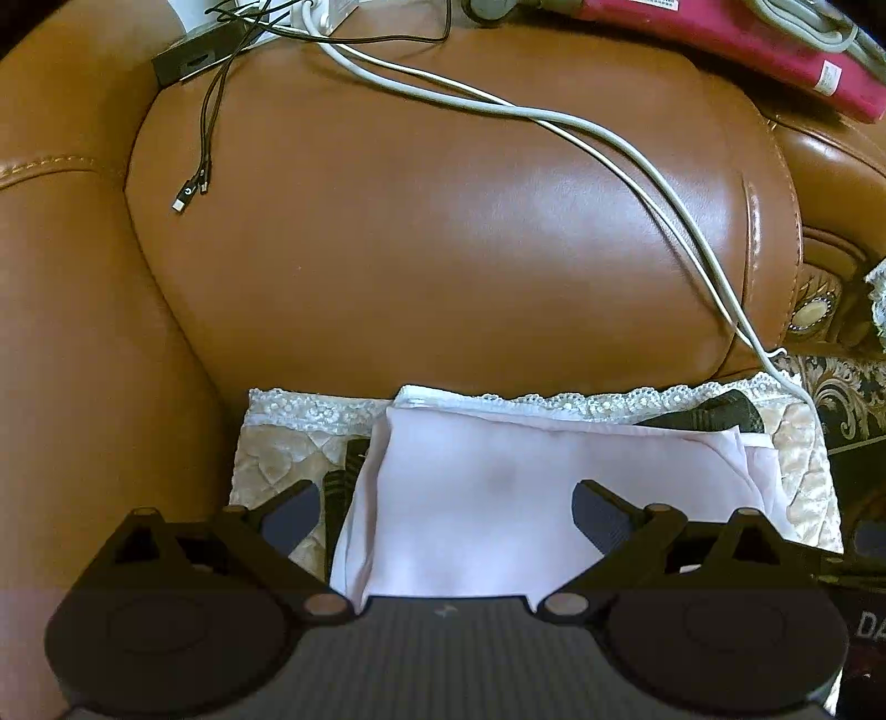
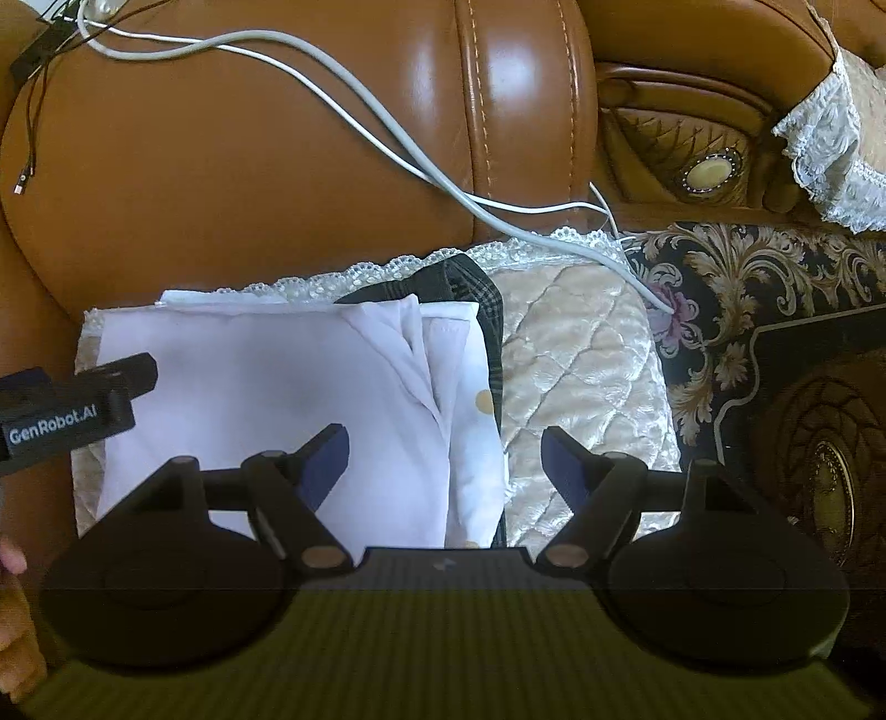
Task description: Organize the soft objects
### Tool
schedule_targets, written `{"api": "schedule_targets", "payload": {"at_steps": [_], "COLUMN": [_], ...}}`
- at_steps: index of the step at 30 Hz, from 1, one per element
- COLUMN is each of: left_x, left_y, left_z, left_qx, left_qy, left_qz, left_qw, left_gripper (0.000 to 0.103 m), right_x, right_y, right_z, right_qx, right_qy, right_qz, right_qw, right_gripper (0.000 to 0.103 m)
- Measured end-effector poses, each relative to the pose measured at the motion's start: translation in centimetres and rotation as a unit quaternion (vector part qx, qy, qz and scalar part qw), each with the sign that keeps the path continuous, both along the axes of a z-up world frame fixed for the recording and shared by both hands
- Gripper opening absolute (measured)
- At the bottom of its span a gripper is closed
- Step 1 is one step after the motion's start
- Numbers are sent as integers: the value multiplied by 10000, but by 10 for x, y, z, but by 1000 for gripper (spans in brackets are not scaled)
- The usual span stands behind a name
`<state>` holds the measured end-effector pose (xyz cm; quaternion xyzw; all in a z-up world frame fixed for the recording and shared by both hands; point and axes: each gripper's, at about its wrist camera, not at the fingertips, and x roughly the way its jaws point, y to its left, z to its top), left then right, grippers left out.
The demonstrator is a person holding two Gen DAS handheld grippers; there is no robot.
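A folded pale pink garment (image 1: 487, 493) (image 2: 266, 387) lies flat on a cream quilted seat cover (image 1: 266, 454) (image 2: 576, 376) of a brown leather sofa. A dark plaid cloth (image 1: 714, 412) (image 2: 465, 282) sticks out from under it at the back, and a white dotted cloth (image 2: 476, 443) shows along its right edge. My left gripper (image 1: 446, 512) hovers open just above the garment's near half. My right gripper (image 2: 446, 457) is open over the garment's right edge. The left gripper's body (image 2: 72, 410) shows at the far left of the right wrist view.
White cables (image 1: 554, 119) (image 2: 354, 122) trail across the sofa backrest (image 1: 432, 221) down to the seat's right side. Thin black cables (image 1: 202, 155) hang at upper left beside a black box (image 1: 188, 58). A red item (image 1: 747, 44) lies on top. A patterned dark cover (image 2: 764, 310) lies right.
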<state>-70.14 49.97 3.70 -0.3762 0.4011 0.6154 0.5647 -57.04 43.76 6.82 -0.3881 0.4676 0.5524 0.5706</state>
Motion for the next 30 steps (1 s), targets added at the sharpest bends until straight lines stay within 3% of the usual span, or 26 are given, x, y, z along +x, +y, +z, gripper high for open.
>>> {"api": "schedule_targets", "payload": {"at_steps": [15, 30], "left_x": [12, 23], "left_y": [-7, -31], "left_z": [-5, -3], "left_qx": [-143, -22], "left_qy": [100, 105], "left_qz": [-85, -17], "left_qw": [9998, 9999], "left_gripper": [100, 100], "right_x": [-1, -3], "right_y": [-16, -43], "right_z": [2, 5], "right_qx": [100, 245], "right_qy": [101, 171], "right_qz": [84, 323], "right_qw": [9999, 9990], "right_gripper": [84, 84]}}
